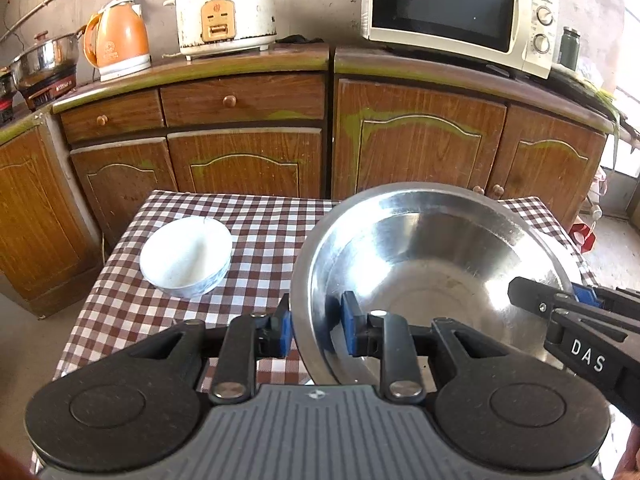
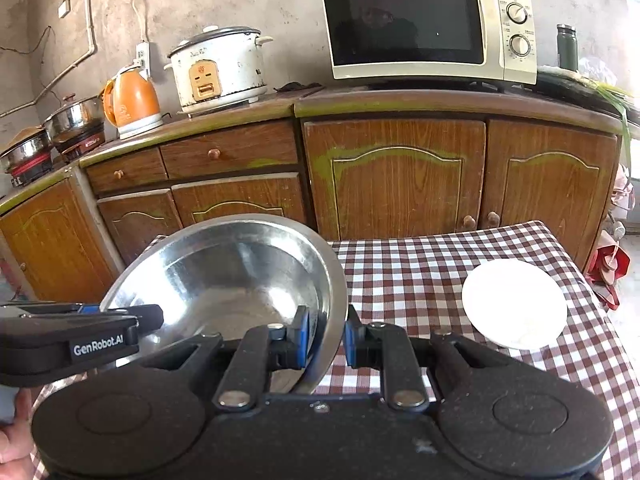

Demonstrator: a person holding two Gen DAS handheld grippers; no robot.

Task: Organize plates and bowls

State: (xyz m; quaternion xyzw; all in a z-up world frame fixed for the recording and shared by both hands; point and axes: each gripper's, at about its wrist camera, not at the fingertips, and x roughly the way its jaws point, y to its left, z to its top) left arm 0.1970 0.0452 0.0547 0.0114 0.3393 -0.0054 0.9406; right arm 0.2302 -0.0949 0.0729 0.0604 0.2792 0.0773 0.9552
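1. Steel bowl (image 1: 436, 256) – large, shiny, empty; held tilted above the checked worktop (image 1: 256, 240), its rim pinched on two opposite sides.
2. Left gripper (image 1: 316, 330) – jaws clamped on the bowl's left rim, one blue pad inside the wall, one outside.
3. Right gripper (image 2: 326, 336) – jaws clamped on the bowl's right rim in the same way, one pad inside, one outside. Each gripper shows at the edge of the other's view.
4. White bowl (image 1: 186, 256) – on the worktop to the left of the steel bowl, apart from it, upright; nothing seen inside.
5. White plate (image 2: 514, 310) – on the worktop to the right of the steel bowl, well apart, bare.
6. Behind the worktop: wooden cabinets (image 1: 248, 168) carrying a microwave (image 1: 460, 12), a white rice cooker (image 1: 226, 10) with lid on, an orange kettle (image 1: 118, 40), a lidded steel pot (image 1: 44, 58) on a burner, a dark green flask (image 1: 570, 48).
7. A hand (image 2: 14, 440) shows at the lower left edge of the right wrist view.
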